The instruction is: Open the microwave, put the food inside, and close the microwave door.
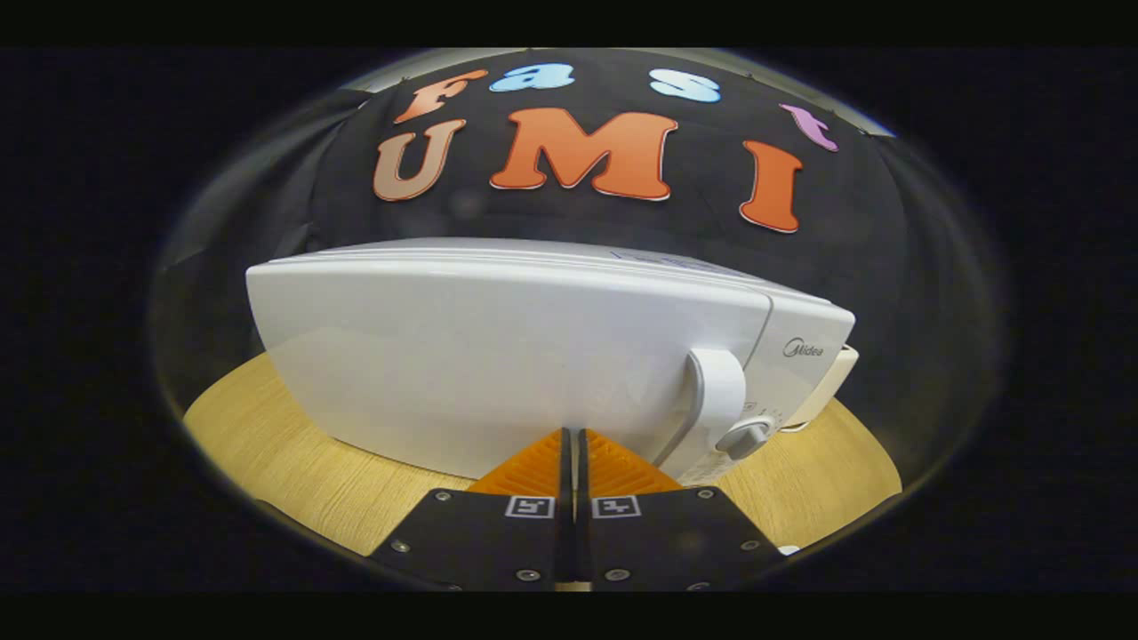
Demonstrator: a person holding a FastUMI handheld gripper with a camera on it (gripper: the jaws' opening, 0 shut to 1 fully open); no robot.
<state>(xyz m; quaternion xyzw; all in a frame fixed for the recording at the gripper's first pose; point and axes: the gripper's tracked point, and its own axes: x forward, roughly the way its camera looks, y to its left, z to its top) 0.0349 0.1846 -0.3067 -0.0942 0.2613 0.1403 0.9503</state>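
Note:
A white microwave [498,356] stands on the wooden table [293,480], its door closed and turned toward me. The door's white vertical handle [718,391] is at its right side, with a round knob [745,437] just beside it on the control panel. My gripper [573,436] is shut with nothing between its fingers; the tips sit right at the lower part of the door, left of the handle. No food shows here.
A cream-coloured object [831,382] pokes out from behind the microwave's right end. The table's wood surface runs to the left and right of the fingers. Black cloth wall stands behind the microwave.

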